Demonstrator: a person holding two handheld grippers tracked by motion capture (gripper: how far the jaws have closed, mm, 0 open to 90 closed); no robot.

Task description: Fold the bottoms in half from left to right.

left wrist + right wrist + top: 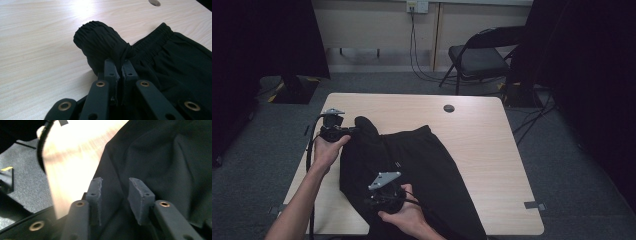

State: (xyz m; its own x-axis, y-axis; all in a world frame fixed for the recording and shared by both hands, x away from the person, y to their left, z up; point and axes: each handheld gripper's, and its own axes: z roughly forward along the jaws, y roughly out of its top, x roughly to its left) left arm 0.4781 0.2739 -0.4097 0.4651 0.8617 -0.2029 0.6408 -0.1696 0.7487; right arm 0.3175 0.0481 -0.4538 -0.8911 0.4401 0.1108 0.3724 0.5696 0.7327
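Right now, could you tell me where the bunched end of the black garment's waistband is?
In the left gripper view, the bunched waistband end sits pinched in the left gripper, above the table's left side.

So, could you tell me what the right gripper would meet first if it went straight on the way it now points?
Most likely the black trousers: the right gripper has its jaws open, with dark cloth directly ahead and under them. Whether the pads already touch the cloth is unclear.

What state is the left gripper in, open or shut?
Shut: the left gripper has its fingers pinching a bunched fold of the black trousers.
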